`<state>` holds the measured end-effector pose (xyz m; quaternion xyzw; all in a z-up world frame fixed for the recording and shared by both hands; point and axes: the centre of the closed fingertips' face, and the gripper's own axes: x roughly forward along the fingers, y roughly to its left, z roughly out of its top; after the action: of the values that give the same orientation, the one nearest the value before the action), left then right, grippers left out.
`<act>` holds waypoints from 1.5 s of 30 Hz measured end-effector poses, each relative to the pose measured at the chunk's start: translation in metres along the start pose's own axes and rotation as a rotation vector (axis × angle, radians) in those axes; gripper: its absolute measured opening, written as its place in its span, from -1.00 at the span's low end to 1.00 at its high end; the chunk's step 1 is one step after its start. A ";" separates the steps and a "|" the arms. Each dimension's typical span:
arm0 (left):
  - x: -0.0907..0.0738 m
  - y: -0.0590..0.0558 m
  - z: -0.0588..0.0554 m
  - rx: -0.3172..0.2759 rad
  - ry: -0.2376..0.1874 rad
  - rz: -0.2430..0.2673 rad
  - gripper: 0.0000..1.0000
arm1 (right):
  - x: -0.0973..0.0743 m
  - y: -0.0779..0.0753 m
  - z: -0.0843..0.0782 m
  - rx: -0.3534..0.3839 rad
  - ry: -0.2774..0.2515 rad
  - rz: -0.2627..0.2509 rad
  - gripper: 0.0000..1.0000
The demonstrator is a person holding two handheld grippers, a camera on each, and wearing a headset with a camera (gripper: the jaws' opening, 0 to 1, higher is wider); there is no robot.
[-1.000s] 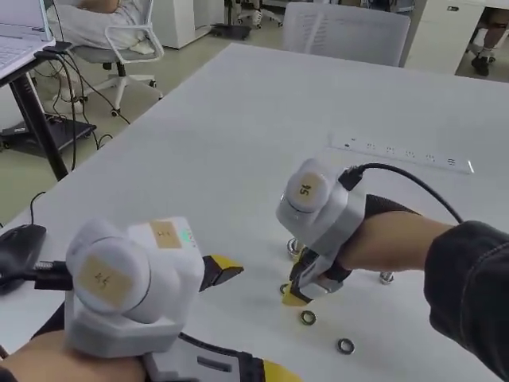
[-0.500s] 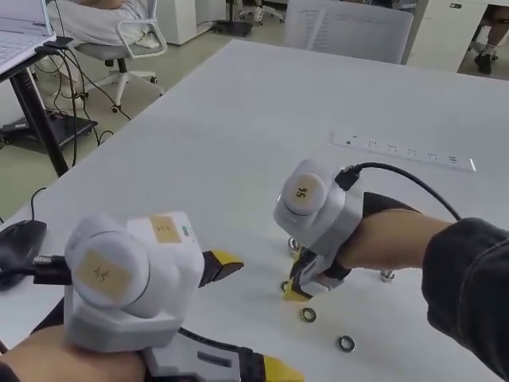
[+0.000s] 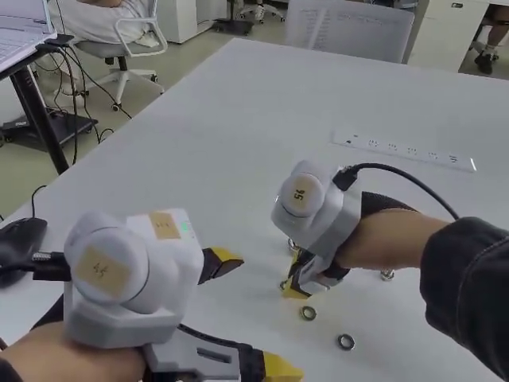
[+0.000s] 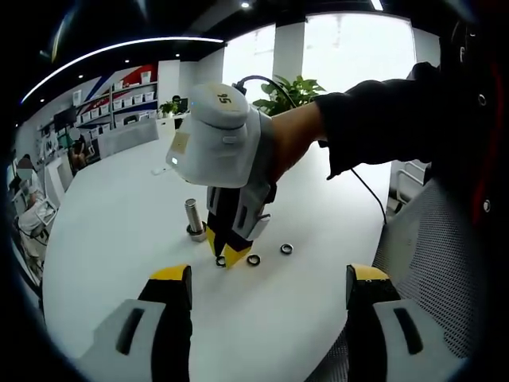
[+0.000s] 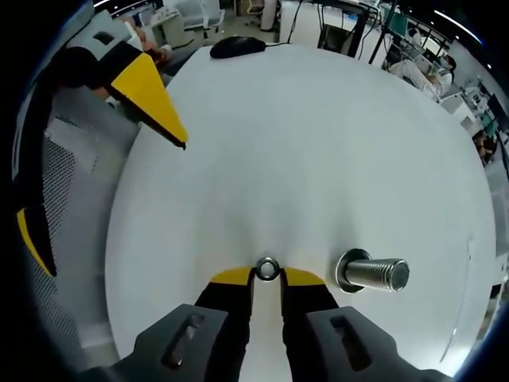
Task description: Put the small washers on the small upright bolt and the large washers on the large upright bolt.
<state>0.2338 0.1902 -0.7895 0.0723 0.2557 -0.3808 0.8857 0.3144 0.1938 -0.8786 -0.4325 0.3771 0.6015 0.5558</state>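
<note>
My right gripper (image 5: 268,278) is tipped down at the white table (image 3: 238,135), its jaws closed onto a small steel washer (image 5: 267,269) that lies flat at their tips. The large upright bolt (image 5: 374,273) stands just beside it, also seen as the large bolt (image 4: 193,216) behind the right gripper (image 4: 227,256). Two loose washers (image 3: 308,313) (image 3: 346,342) lie near the right gripper (image 3: 294,288). A small bolt (image 3: 387,276) stands behind the wrist. My left gripper (image 4: 269,278) hovers open with nothing between its jaws, a little way off, at the near left as the left gripper (image 3: 254,314).
A white power strip (image 3: 402,151) lies at the far right of the table. A black mouse (image 3: 16,239) sits near the left edge. A grey chair (image 3: 350,32) stands beyond the far edge. A desk and an office chair (image 3: 119,40) stand to the left.
</note>
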 end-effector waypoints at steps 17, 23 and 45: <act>0.000 -0.002 0.000 -0.001 0.000 -0.005 0.58 | 0.000 0.000 0.001 -0.002 -0.001 0.002 -0.72; -0.001 -0.002 0.000 0.002 -0.001 -0.006 0.58 | 0.000 0.000 -0.001 0.007 0.006 0.005 -0.73; 0.000 -0.001 0.000 0.002 0.001 -0.011 0.58 | -0.011 -0.005 -0.032 0.056 0.047 -0.003 -0.73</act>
<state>0.2329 0.1891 -0.7899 0.0720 0.2562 -0.3857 0.8834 0.3224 0.1605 -0.8787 -0.4313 0.4061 0.5796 0.5595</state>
